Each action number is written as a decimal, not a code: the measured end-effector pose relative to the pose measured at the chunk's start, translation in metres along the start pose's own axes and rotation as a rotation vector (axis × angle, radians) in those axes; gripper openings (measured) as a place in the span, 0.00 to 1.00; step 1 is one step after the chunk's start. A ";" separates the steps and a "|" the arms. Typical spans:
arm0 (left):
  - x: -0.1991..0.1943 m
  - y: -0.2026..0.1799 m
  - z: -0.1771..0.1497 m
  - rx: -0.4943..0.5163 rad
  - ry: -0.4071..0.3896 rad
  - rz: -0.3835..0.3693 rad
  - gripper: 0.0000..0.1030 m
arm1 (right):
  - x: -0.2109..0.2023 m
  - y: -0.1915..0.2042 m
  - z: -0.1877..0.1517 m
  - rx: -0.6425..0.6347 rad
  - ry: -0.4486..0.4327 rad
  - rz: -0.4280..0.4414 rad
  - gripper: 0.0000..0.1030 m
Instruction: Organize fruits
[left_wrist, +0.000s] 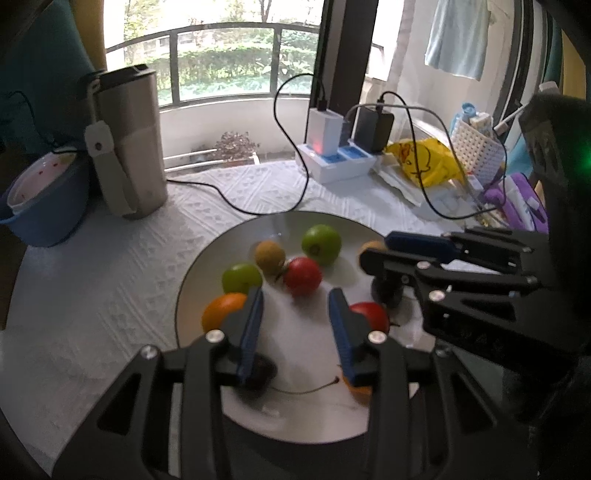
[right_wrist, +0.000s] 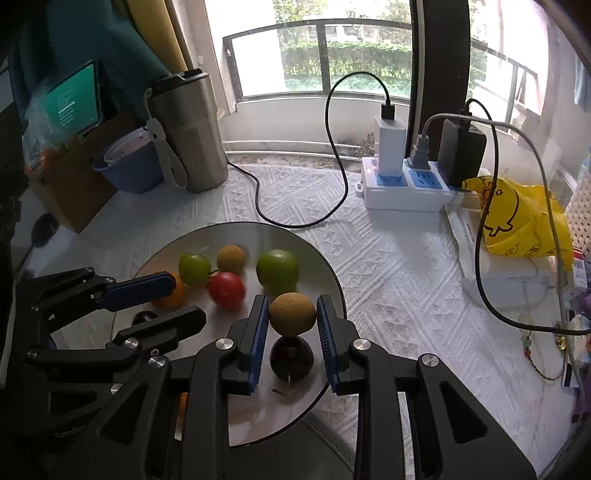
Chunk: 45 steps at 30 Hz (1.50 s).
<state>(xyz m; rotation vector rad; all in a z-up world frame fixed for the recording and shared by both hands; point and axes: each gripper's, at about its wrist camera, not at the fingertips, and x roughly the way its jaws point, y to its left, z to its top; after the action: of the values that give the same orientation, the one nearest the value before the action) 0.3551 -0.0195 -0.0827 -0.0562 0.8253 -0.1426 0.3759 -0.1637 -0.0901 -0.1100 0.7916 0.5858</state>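
A round metal plate holds several small fruits: two green ones, a red one, a brown one, an orange one. My left gripper hovers open and empty over the plate, a second red fruit beside its right finger. My right gripper is open around a second brown fruit, with a dark plum just below it; the pads stand close to the fruit's sides. The right gripper also shows in the left wrist view.
A steel tumbler and a blue bowl stand at the back left. A power strip with chargers and black cables lies behind the plate. A yellow bag and clutter sit at the right.
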 end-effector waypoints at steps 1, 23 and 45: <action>-0.002 0.000 -0.001 -0.002 -0.003 0.000 0.37 | -0.002 0.001 0.000 -0.001 -0.004 -0.001 0.28; -0.085 -0.001 -0.016 -0.018 -0.110 0.032 0.79 | -0.079 0.032 -0.015 -0.022 -0.100 -0.034 0.45; -0.179 -0.017 -0.048 -0.010 -0.251 0.081 0.87 | -0.175 0.065 -0.044 -0.038 -0.227 -0.099 0.47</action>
<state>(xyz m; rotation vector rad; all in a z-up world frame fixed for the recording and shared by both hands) 0.1984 -0.0091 0.0173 -0.0486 0.5770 -0.0539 0.2163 -0.2026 0.0090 -0.1144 0.5520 0.5095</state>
